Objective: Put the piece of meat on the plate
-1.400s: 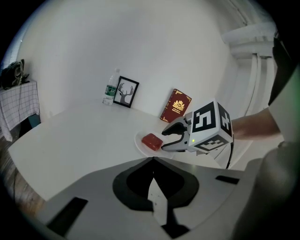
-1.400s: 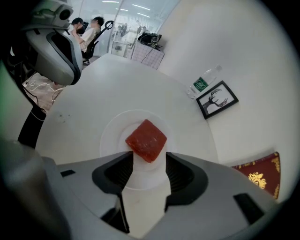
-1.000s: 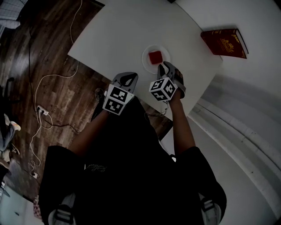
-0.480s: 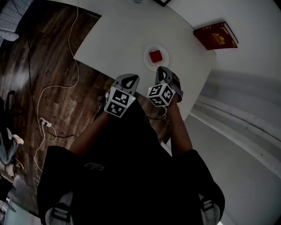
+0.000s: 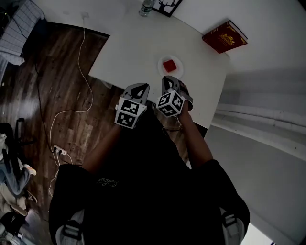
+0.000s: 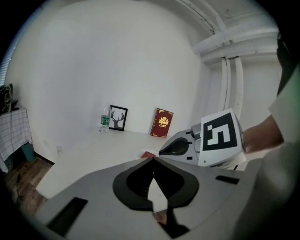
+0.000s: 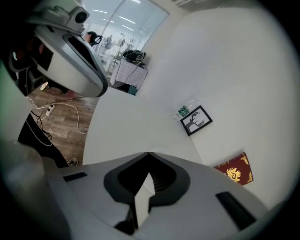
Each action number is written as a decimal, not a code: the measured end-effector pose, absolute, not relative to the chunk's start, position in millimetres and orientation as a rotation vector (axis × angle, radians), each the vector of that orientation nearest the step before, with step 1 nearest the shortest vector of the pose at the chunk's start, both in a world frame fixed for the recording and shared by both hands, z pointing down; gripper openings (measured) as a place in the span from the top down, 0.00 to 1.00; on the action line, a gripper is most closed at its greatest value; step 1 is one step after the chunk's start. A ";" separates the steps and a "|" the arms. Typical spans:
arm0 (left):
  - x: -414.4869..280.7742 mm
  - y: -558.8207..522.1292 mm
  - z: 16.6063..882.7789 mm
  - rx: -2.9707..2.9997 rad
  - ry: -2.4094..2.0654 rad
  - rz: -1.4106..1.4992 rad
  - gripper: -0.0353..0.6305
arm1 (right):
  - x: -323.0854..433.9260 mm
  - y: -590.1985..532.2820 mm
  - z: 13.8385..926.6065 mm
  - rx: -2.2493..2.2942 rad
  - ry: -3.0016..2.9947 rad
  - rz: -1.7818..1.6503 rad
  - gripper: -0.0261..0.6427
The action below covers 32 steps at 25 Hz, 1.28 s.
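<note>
A red piece of meat (image 5: 169, 65) lies on a small white plate (image 5: 178, 59) near the front edge of the white table (image 5: 134, 43). Both grippers hang close together over that edge, short of the plate and apart from it. My left gripper (image 5: 139, 86) is shut with nothing in it. My right gripper (image 5: 168, 79) is just in front of the plate, shut and empty as well. In the left gripper view, the meat (image 6: 149, 154) peeks over my closed left gripper (image 6: 152, 158), with the right gripper's marker cube (image 6: 219, 136) beside it. The right gripper view shows my right gripper (image 7: 149, 153) closed over bare table.
A red book (image 5: 224, 36) lies at the table's far right corner. A water bottle (image 5: 146, 7) and a framed deer picture (image 5: 168, 5) stand at the far edge against the wall. White cables (image 5: 71, 112) trail over the wooden floor at the left.
Both grippers have drawn back from the plate toward the person and risen. The right gripper, close beside the plate before, now stands off it. The meat stays on the plate.
</note>
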<state>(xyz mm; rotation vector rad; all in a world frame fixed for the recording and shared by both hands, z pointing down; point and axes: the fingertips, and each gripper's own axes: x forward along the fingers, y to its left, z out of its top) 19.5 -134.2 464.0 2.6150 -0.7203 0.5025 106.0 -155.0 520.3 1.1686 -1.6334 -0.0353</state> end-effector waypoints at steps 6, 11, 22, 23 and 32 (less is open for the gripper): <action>1.5 -117.5 469.7 2.582 -0.758 0.484 0.94 | 105.6 -127.8 505.9 1.329 -1.683 0.090 0.93; 0.1 -96.3 478.3 2.578 -0.740 0.517 0.94 | 106.6 -105.5 494.5 1.454 -1.718 0.150 0.93; 57.2 -61.9 449.8 2.679 -0.733 0.529 0.94 | 145.3 -41.7 426.8 1.677 -1.864 0.083 0.93; 68.4 -57.2 441.7 2.692 -0.733 0.520 0.94 | 152.8 -33.2 413.5 1.707 -1.887 0.064 0.93; 167.7 6.7 388.5 2.780 -0.746 0.395 0.94 | 221.7 46.5 332.4 1.898 -2.029 -0.074 0.93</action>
